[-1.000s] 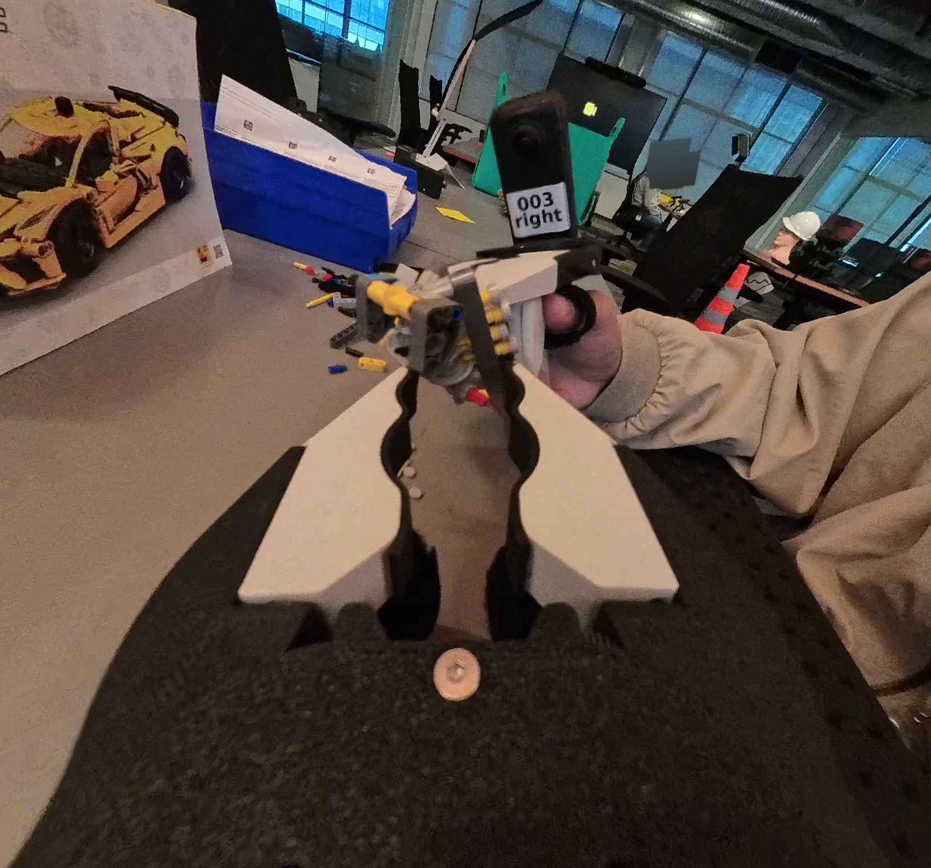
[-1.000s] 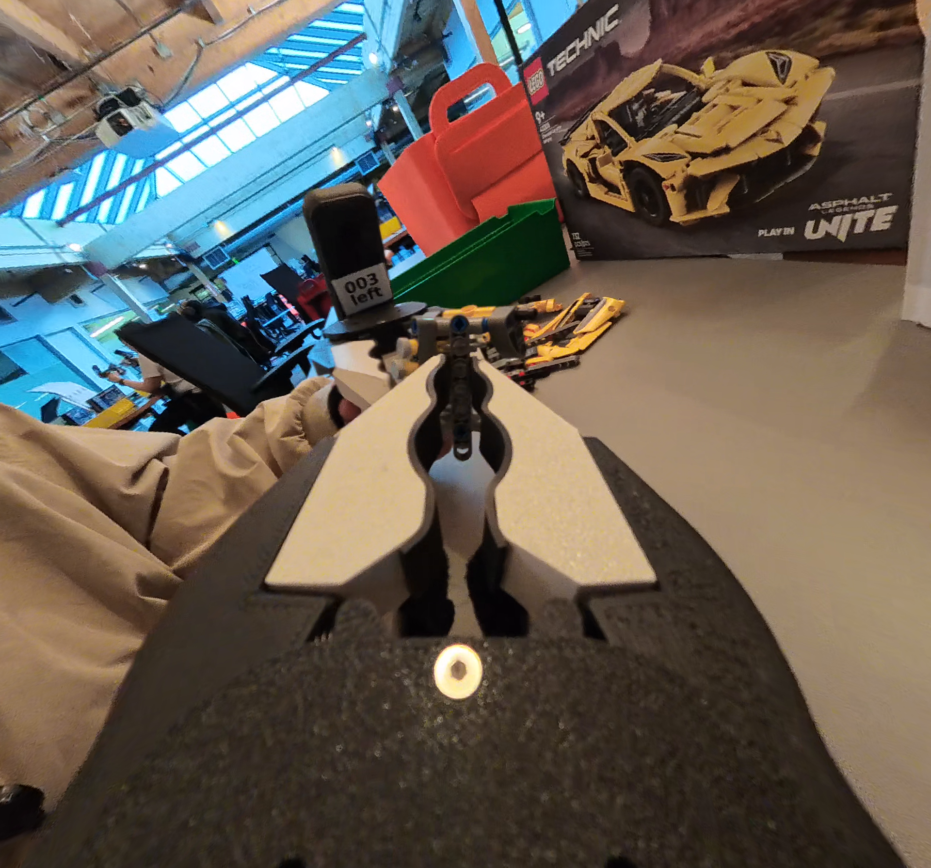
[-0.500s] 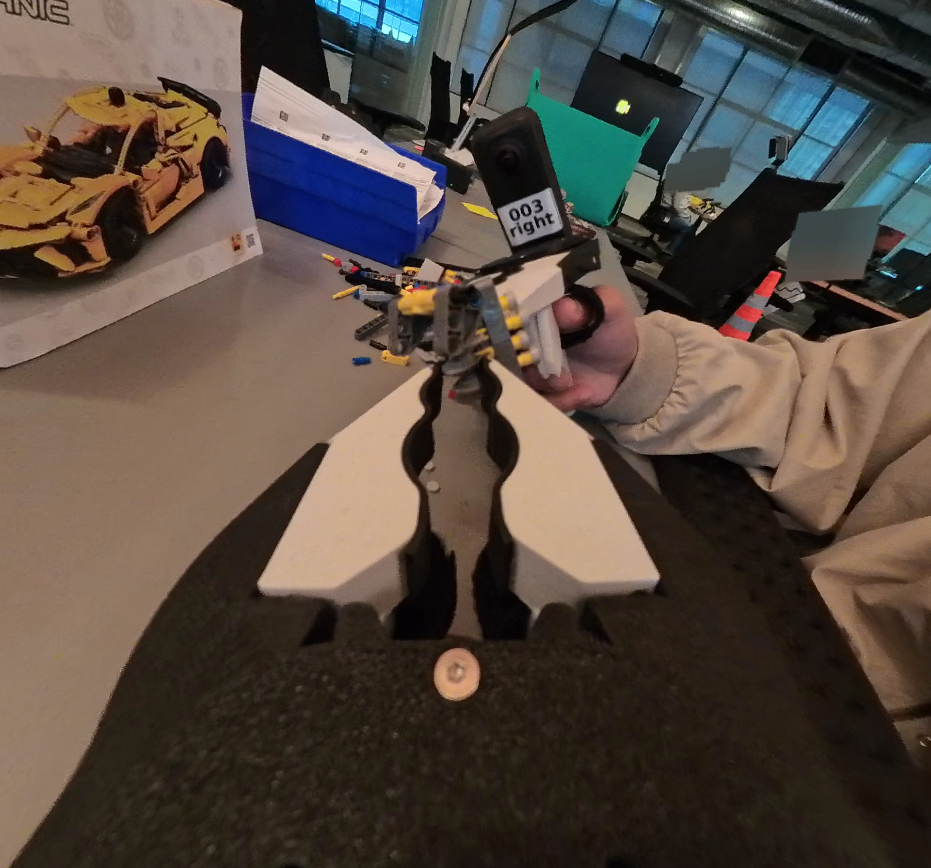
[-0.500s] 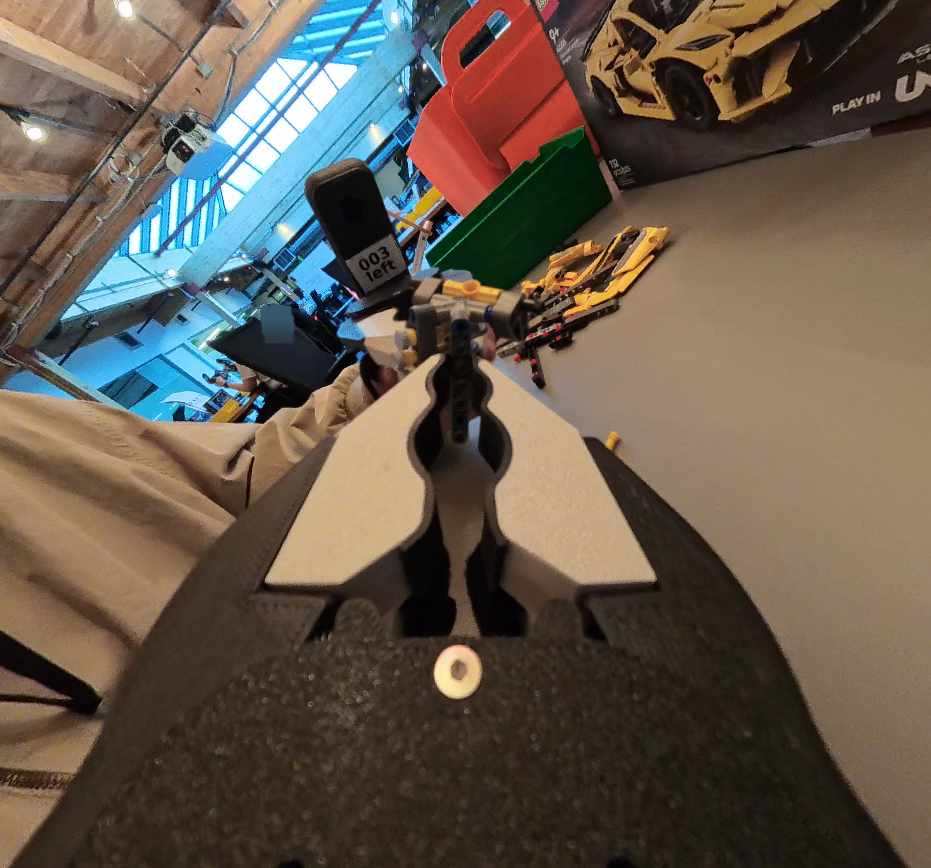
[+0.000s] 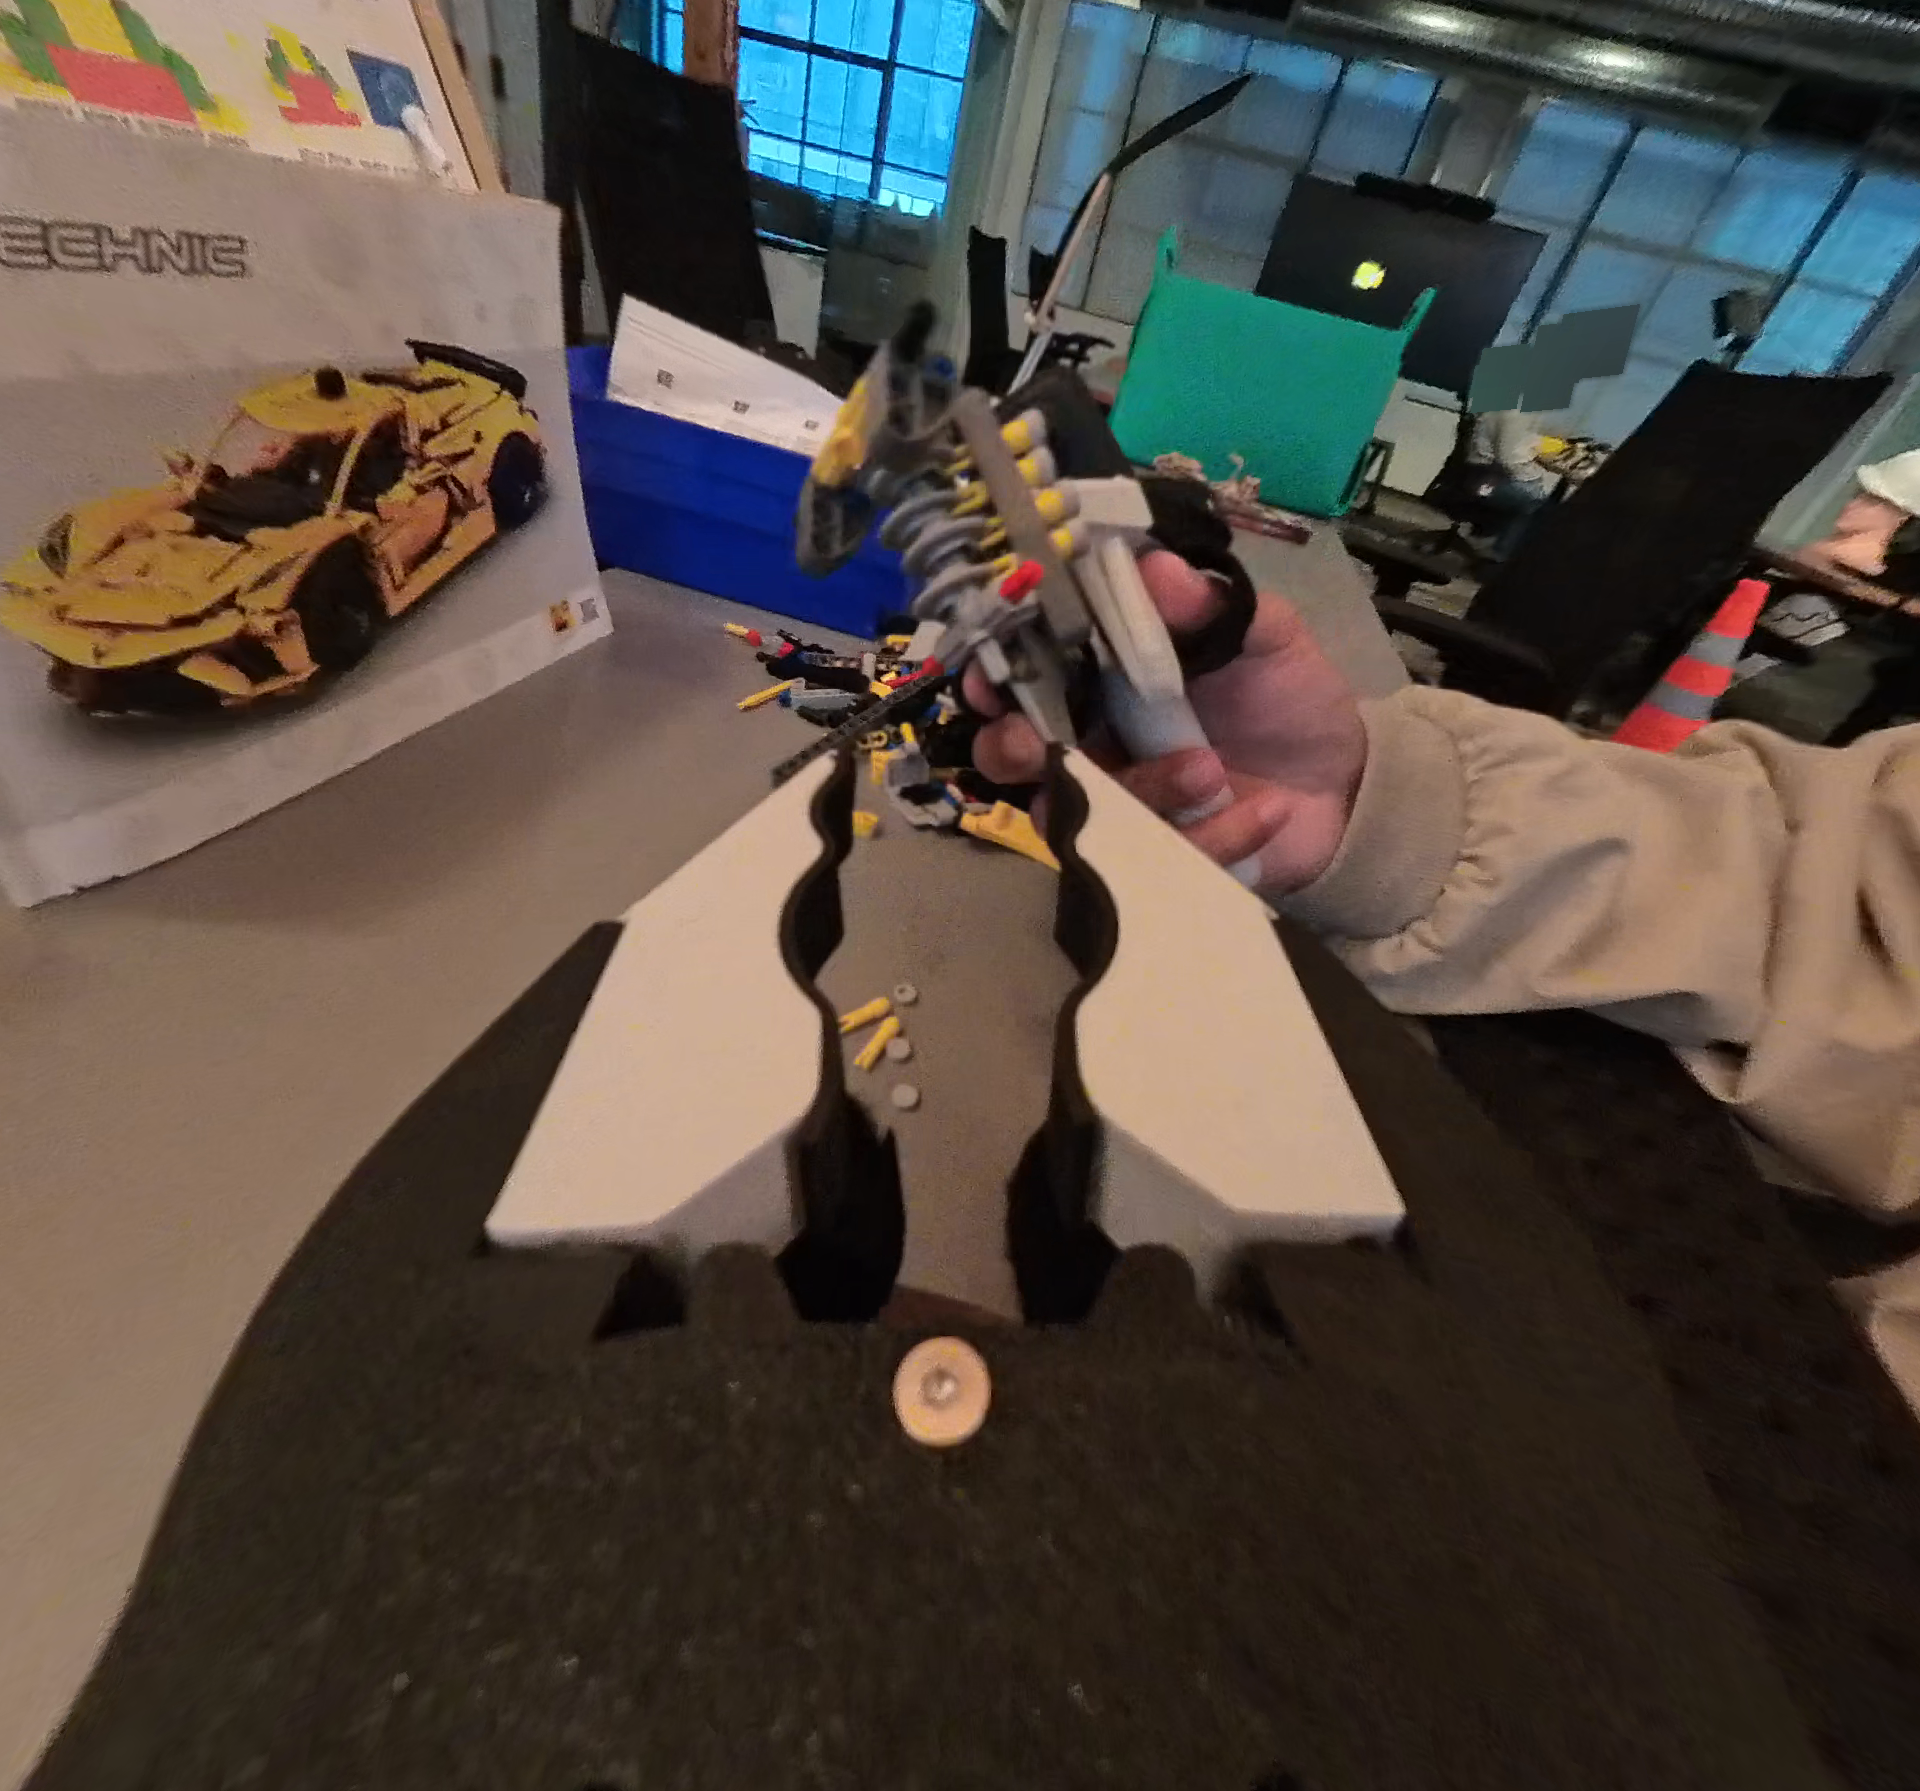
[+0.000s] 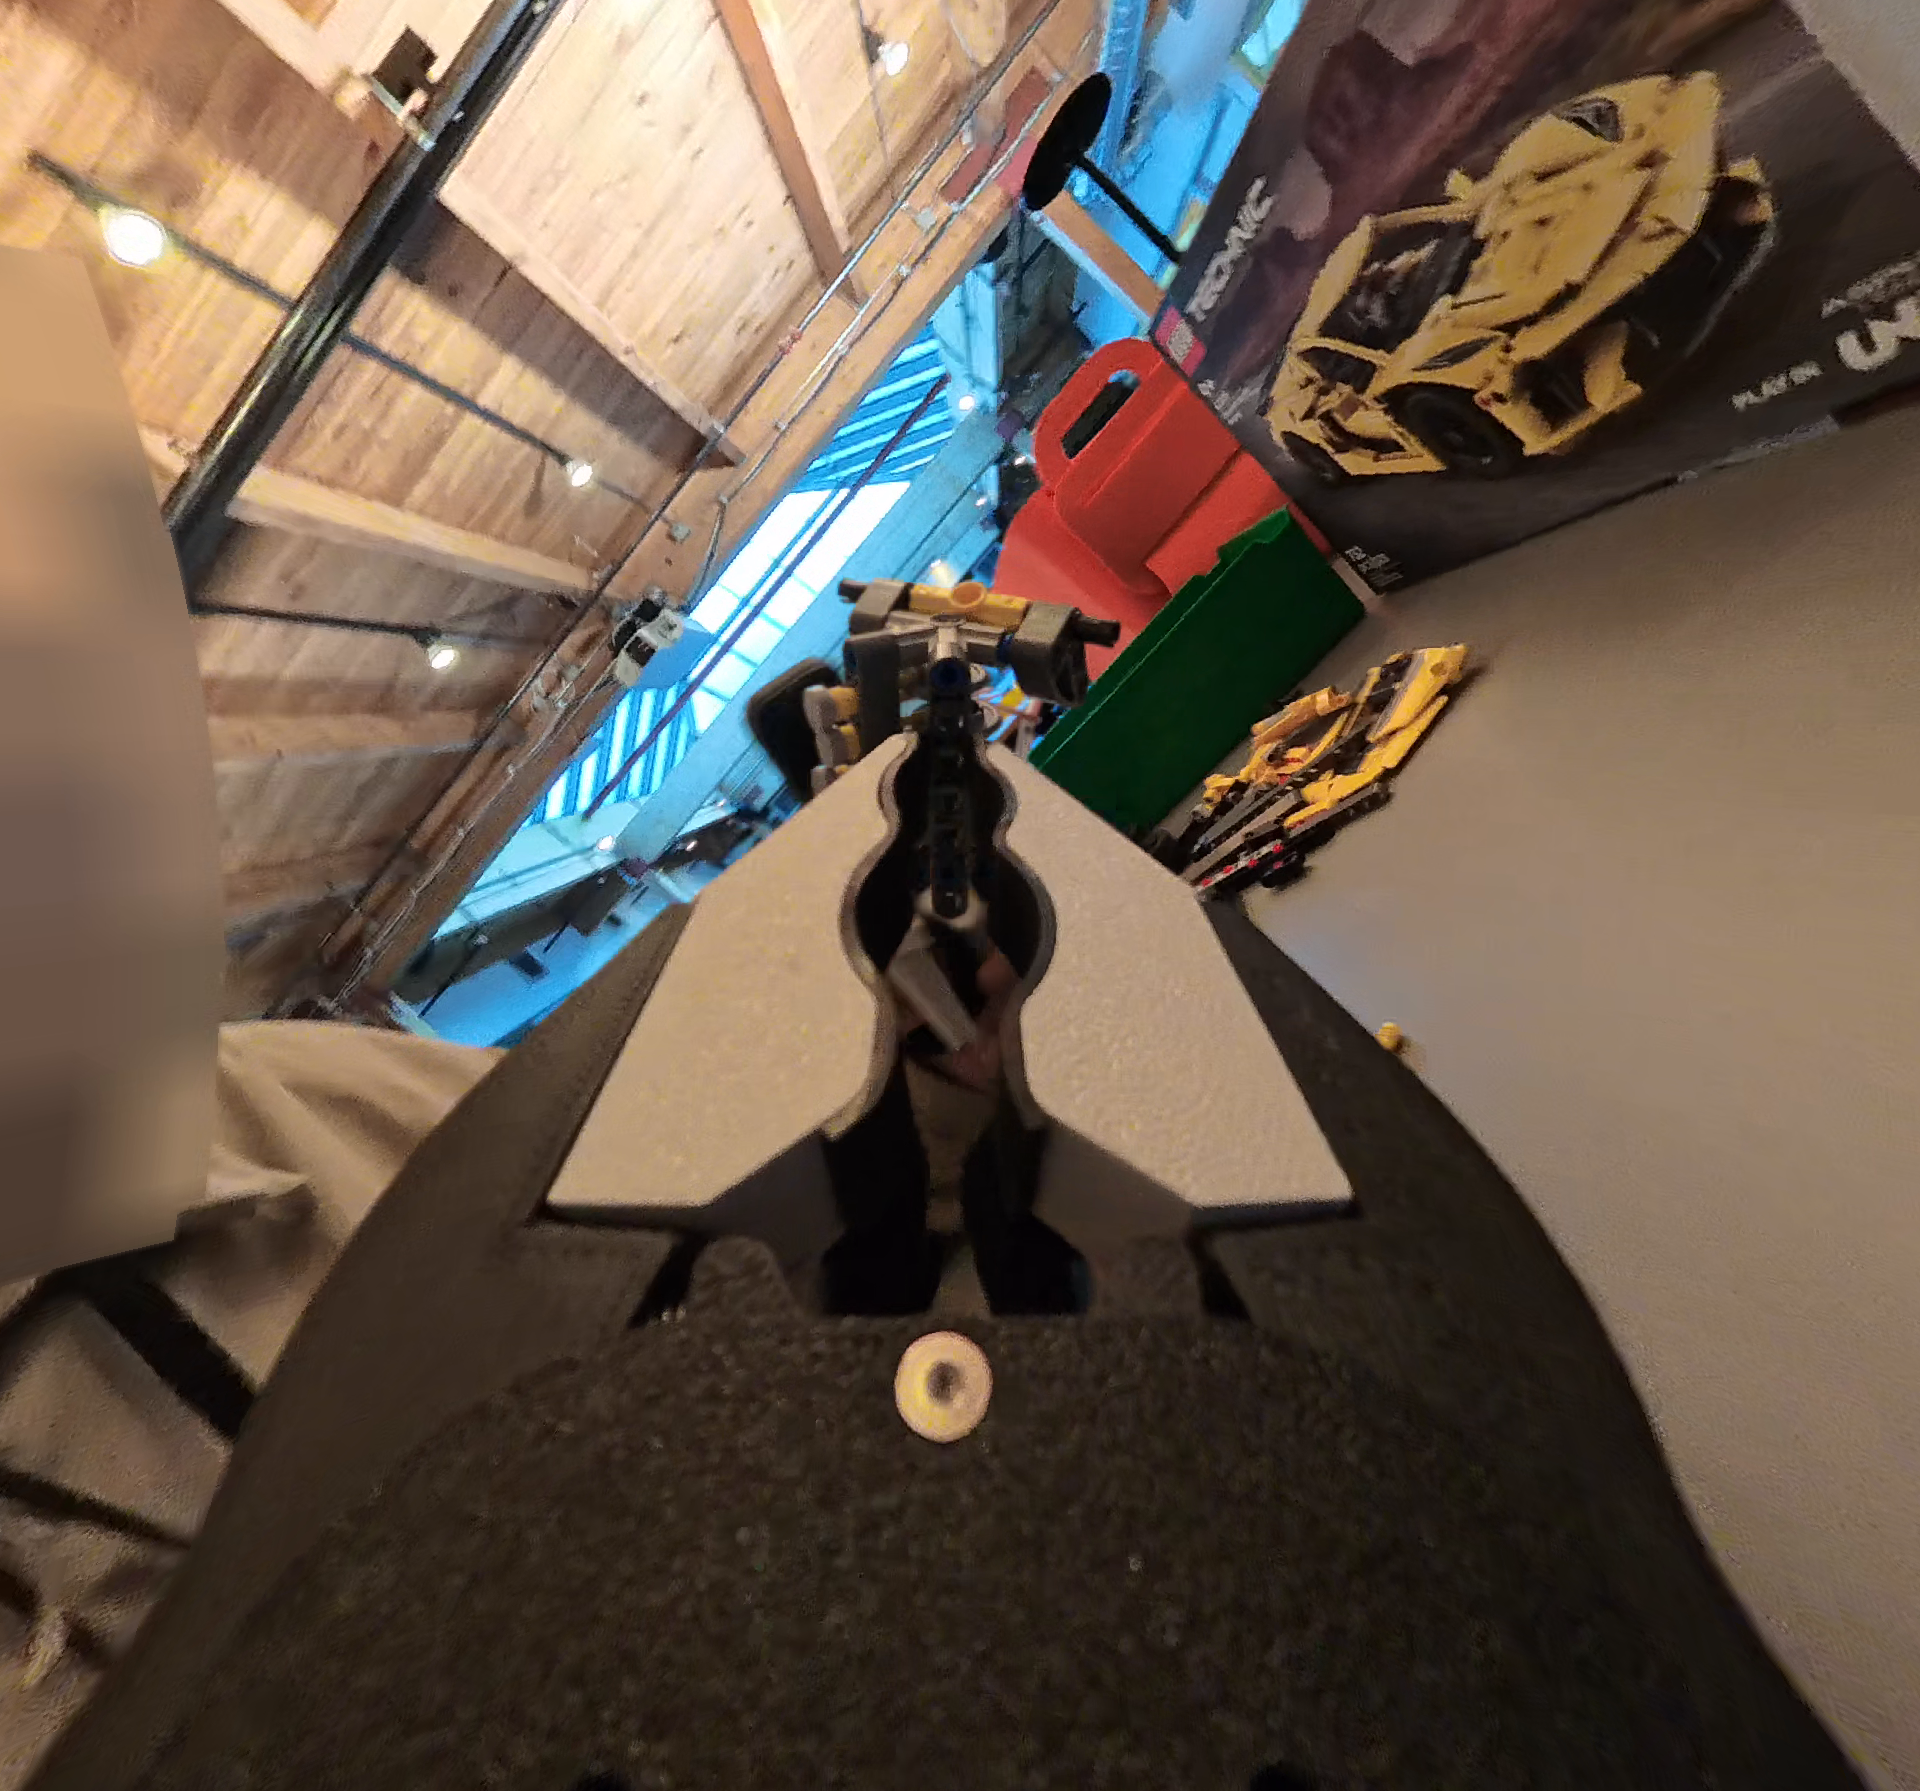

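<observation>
**Right fingers pinch the brick assembly aloft; left fingers spread beneath it**

My right gripper [image 6: 943, 796] has its fingers pressed onto a thin dark beam of the grey-and-yellow brick assembly [image 6: 940, 645], which stands up past the tips, clear of the worktop [image 6: 1662, 806]. In the left wrist view the same assembly [image 5: 935, 515] shows its coil spring and a row of yellow pins, tilted, with the person's hand [image 5: 1226, 702] on the right gripper's handle behind it.

My left gripper [image 5: 948, 775] has its fingers spread and holds nothing — the tips sit just under the assembly's lower end, and I cannot tell whether they touch it. Below lie a few loose yellow pins [image 5: 871, 1024] and small grey discs; farther off is a pile of loose parts [image 5: 883, 702], a blue bin [image 5: 707, 505] with papers, and a box picturing a yellow car [image 5: 281, 515]. The right view adds a green bin [image 6: 1195, 692], a red carrier and yellow panels [image 6: 1340, 754].

As I judge it, handling this well means keeping the right pinch square on the beam so the piece cannot pivot, and bringing the left fingers onto a rigid grey frame member — not the spring or pins, which would give or pop loose.
</observation>
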`<state>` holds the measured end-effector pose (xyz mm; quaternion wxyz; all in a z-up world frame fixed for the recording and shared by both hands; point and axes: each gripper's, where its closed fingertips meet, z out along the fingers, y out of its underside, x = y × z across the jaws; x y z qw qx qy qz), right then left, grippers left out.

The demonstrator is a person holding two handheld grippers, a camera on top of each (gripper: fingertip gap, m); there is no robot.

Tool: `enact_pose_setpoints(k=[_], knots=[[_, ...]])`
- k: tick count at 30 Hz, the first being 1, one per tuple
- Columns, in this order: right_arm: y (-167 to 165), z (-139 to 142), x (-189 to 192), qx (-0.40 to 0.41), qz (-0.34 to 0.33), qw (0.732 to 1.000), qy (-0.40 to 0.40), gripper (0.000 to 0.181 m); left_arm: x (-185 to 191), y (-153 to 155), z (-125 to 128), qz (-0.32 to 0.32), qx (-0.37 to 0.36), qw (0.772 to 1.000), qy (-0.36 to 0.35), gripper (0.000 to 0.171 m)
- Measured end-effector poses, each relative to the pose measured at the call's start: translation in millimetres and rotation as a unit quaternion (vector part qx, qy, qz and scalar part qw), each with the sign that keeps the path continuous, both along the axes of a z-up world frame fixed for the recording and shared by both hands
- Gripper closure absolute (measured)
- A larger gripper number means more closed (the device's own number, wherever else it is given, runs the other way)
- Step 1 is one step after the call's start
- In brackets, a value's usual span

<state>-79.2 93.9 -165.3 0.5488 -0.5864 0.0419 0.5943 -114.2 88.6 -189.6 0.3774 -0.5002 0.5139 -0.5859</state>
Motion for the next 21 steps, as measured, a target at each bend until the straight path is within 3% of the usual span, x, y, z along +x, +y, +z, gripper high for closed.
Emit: enact_pose_setpoints(k=[6,9,11,18,21], knots=[[18,-25,-11,-0.028,-0.060,0.991,-0.114,0.176,10,8,-10,0.064,0.010,0.997,0.039,0.119],[17,-28,-22,-0.016,-0.059,0.982,-0.177,0.176,11,10,-19,0.062,-0.005,0.996,0.067,0.121],[16,-31,-29,-0.014,-0.057,0.977,-0.206,0.176,10,5,-20,0.039,-0.016,0.997,0.067,0.133],[19,-43,-21,-0.054,-0.065,0.975,-0.204,0.174,6,27,-24,0.074,-0.075,0.992,0.072,0.147],[20,-49,-20,-0.066,-0.064,0.974,-0.209,0.175,7,26,-31,0.086,-0.014,0.992,0.089,0.147]])
